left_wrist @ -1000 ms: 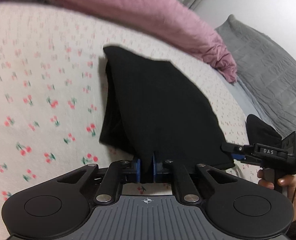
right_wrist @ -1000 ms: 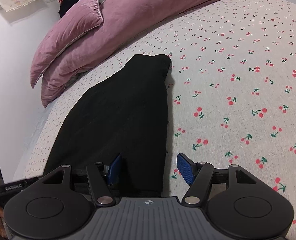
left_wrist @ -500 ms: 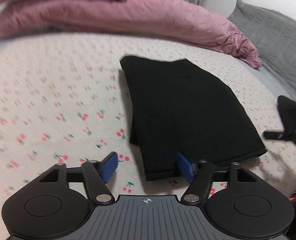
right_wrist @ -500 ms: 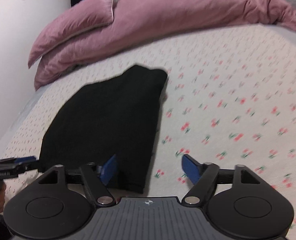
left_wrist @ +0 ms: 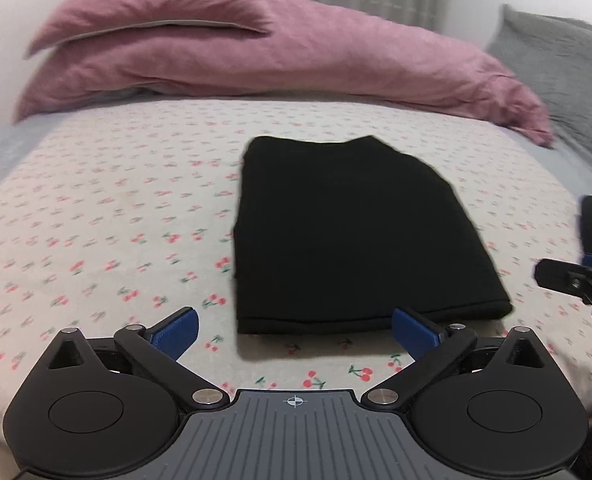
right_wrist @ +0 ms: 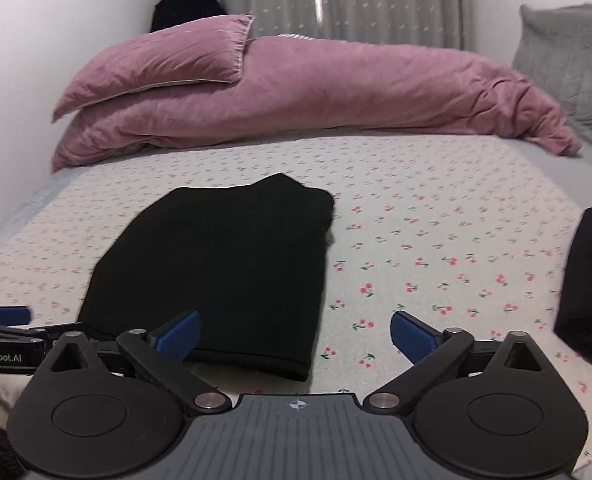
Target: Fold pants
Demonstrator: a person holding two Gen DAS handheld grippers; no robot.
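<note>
The black pants (left_wrist: 348, 232) lie folded into a flat rectangle on the cherry-print bed sheet (left_wrist: 96, 232); they also show in the right wrist view (right_wrist: 224, 268). My left gripper (left_wrist: 294, 330) is open and empty, just short of the fold's near edge. My right gripper (right_wrist: 294, 334) is open and empty, its left finger over the near right corner of the pants. The right gripper's tip (left_wrist: 576, 280) shows at the right of the left wrist view. The left gripper's tip (right_wrist: 8, 320) shows at the left of the right wrist view.
Pink pillow (right_wrist: 160, 60) and a pink duvet (right_wrist: 356, 88) lie along the bed's far side. A grey cushion (right_wrist: 568, 60) is at the right. Another black garment (right_wrist: 588, 288) lies at the right edge of the bed. A curtain (right_wrist: 356, 0) hangs behind.
My left gripper let go of the pants and opened. Both grippers pulled back and rose away from the folded pants, which now lie flat.
</note>
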